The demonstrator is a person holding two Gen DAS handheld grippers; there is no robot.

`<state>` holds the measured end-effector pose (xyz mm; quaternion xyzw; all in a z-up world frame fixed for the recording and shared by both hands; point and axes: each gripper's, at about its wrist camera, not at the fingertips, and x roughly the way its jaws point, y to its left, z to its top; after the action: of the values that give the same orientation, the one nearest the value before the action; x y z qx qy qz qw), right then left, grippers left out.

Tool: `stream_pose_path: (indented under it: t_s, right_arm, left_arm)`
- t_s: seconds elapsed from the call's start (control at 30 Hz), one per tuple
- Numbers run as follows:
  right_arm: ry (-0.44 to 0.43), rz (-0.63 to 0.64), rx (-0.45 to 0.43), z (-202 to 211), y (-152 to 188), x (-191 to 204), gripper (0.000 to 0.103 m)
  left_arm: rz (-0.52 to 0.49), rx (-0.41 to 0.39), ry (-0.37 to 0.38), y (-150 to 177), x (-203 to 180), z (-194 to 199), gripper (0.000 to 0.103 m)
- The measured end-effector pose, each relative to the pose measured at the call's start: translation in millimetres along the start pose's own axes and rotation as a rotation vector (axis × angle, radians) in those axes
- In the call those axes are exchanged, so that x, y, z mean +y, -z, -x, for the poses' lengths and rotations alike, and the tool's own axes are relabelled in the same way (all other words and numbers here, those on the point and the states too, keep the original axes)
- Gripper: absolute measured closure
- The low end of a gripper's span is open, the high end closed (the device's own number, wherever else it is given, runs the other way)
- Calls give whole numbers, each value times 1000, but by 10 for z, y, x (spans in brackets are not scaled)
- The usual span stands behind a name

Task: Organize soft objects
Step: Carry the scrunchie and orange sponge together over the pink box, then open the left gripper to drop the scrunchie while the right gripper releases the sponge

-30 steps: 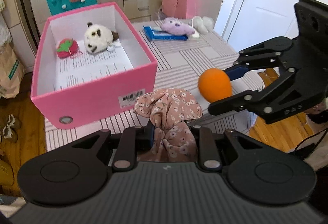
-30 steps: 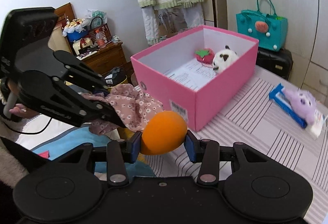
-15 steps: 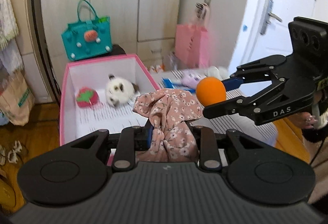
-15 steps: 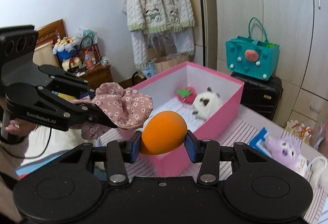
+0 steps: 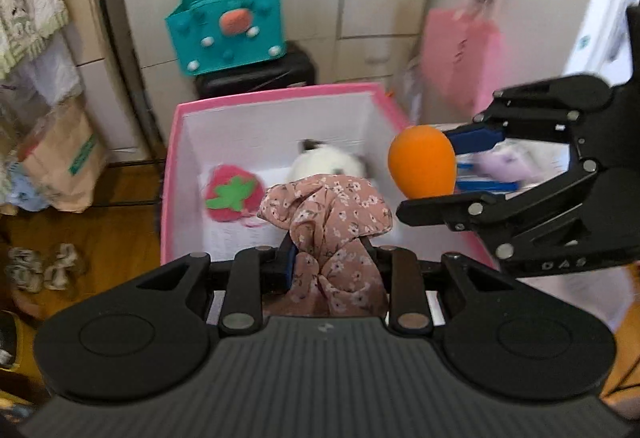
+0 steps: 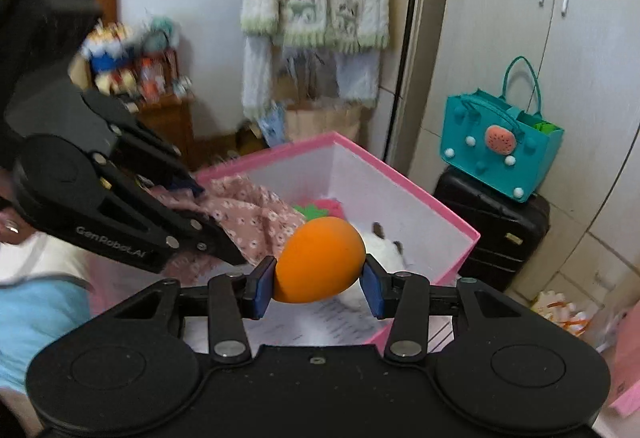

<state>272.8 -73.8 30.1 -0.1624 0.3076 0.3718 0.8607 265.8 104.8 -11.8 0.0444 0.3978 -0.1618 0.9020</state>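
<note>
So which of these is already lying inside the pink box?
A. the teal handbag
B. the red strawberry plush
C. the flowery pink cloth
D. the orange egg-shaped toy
B: the red strawberry plush lies on the floor of the pink box beside a white plush toy, while the orange toy and the floral cloth are each clamped in a gripper.

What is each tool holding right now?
Left tool: closed on the floral cloth.
Right tool: closed on the orange ball.
</note>
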Motion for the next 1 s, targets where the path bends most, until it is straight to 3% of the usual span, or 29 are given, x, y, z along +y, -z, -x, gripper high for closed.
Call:
stream_pose_path:
  t_s: [0.2,0.4,0.47,0.53,0.6,0.73,1.0]
  right_arm:
    - [-33,68,120,-464,-26,-35,53]
    - [-107,158,138,-540,-28,68,53]
    - [-110,195,148,-569,-12,121,52]
    - [-89,215,157,-612,-10,162,51]
    - [-70,222,165,-659,2,176,50]
    - [-56,163,149,-634,-1,114,45]
    - [-48,-7,70,-302,30,-60,40]
  left_arm:
    - [-41,64,-91,-78,76,-350,78]
    - [-94,73,-129,-69,34,-486,75]
    - [-90,63,-137,-73,27,-498,67]
    - [-98,33,-176,-73,14,-495,47]
    - [-126,-5,-234,-67,-12,-474,40]
    - [-148,-52,-284,-44,-19,-347,37]
    - [-111,-102,-237,31,33,156,31]
